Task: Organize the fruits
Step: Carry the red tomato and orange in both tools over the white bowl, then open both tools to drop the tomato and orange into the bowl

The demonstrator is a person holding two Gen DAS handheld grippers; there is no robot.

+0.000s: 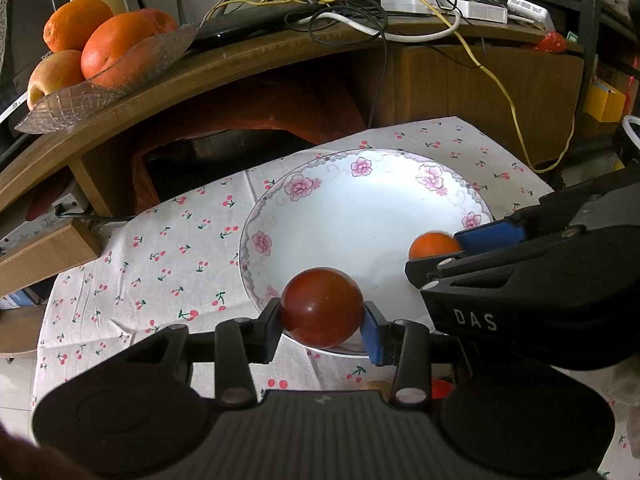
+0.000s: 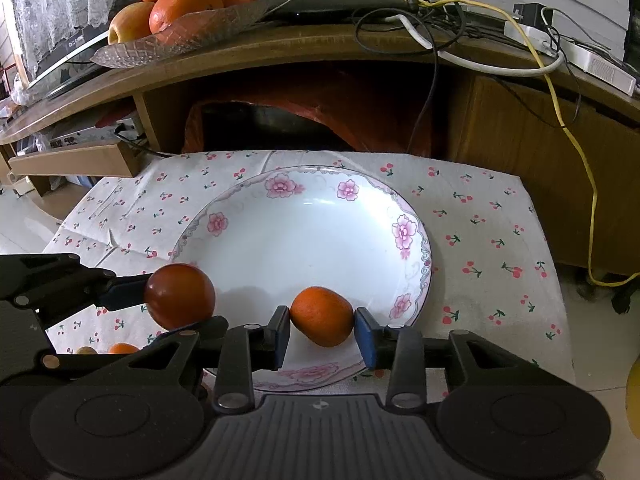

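Note:
My left gripper (image 1: 322, 330) is shut on a dark red tomato (image 1: 321, 307) and holds it over the near rim of a white floral plate (image 1: 360, 196). My right gripper (image 2: 322, 334) is shut on a small orange (image 2: 322, 316) over the plate's near part (image 2: 304, 216). In the right wrist view the tomato (image 2: 179, 296) sits at the left in the left gripper (image 2: 176, 300). In the left wrist view the small orange (image 1: 434, 245) shows at the right in the right gripper (image 1: 436, 250).
The plate lies on a cherry-print cloth (image 2: 480, 232). A glass dish (image 2: 188, 36) with oranges and apples stands on the wooden shelf (image 2: 320, 48) behind, beside tangled cables (image 2: 420, 4). More small fruit (image 2: 122, 348) lies on the cloth at the near left.

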